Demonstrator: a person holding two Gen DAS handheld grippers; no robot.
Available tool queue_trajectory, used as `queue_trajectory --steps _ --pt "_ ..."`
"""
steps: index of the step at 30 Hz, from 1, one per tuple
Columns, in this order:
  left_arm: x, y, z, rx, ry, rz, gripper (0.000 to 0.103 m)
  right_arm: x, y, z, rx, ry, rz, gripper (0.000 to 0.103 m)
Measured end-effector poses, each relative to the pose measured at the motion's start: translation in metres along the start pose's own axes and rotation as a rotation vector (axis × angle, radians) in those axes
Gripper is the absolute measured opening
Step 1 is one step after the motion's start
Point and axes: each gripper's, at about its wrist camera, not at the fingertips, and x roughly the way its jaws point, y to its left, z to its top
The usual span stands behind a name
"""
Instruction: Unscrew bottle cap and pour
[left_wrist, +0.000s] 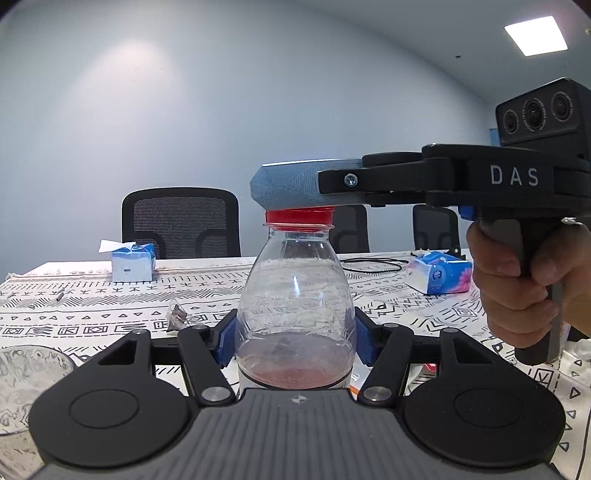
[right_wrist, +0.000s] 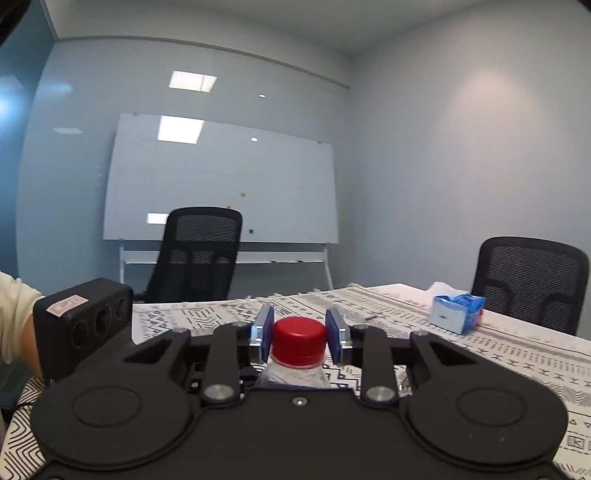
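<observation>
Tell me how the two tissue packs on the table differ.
The tissue pack by the mesh chair is plain blue and white, with a white sheet sticking up from its top; the tissue pack near the hand carries a pink flower print and lies tilted, no sheet standing up. Both rest on the patterned tablecloth.

Left tool (left_wrist: 295, 339) clamped level; right tool (right_wrist: 299, 338) pinched shut.
</observation>
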Motion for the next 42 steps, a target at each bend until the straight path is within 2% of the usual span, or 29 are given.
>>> queue_trajectory --steps 1,6,9,11,18,21,23,28,34,39,40,41,42 --pt "0.000 0.000 0.000 -0.001 -0.001 0.000 0.058 0.002 0.002 0.003 0.015 0.010 -0.017 0.033" --pt "0.000 -0.006 0.000 0.026 -0.003 0.014 0.058 0.025 0.040 0.012 0.089 0.056 -0.290 0.045" --pt "0.001 -0.005 0.000 0.022 -0.002 0.018 0.058 0.043 0.055 0.008 0.097 0.066 -0.433 0.040" --pt "0.001 -0.005 0.000 0.024 -0.003 0.020 0.058 0.046 0.057 0.007 0.101 0.070 -0.458 0.035" --pt "0.002 -0.006 0.000 0.031 -0.007 0.031 0.058 0.046 0.068 0.009 0.070 0.059 -0.554 0.034" --pt "0.002 -0.005 0.000 0.029 -0.007 0.029 0.058 0.043 0.067 0.005 0.073 0.045 -0.545 0.033" --pt "0.003 -0.004 0.000 0.023 -0.007 0.029 0.058 0.036 0.059 0.001 0.077 0.019 -0.484 0.033" --pt "0.006 -0.002 0.001 0.011 -0.004 0.028 0.058 0.026 0.024 -0.007 0.041 -0.029 -0.233 0.032" --pt "0.006 0.000 0.001 0.005 -0.003 0.022 0.058 0.021 -0.005 -0.006 0.006 -0.031 -0.010 0.032" --pt "0.007 -0.002 0.001 0.011 -0.005 0.023 0.058 0.021 0.000 0.006 0.082 0.033 -0.058 0.036" --pt "0.007 -0.003 0.001 0.017 -0.005 0.026 0.058 0.022 0.008 0.007 0.082 0.035 -0.106 0.041" --pt "0.006 -0.003 0.001 0.020 -0.006 0.029 0.058 0.023 0.021 0.009 0.077 0.043 -0.201 0.053" --pt "0.006 -0.004 0.001 0.021 -0.006 0.032 0.058 0.026 0.034 0.011 0.073 0.051 -0.299 0.056"
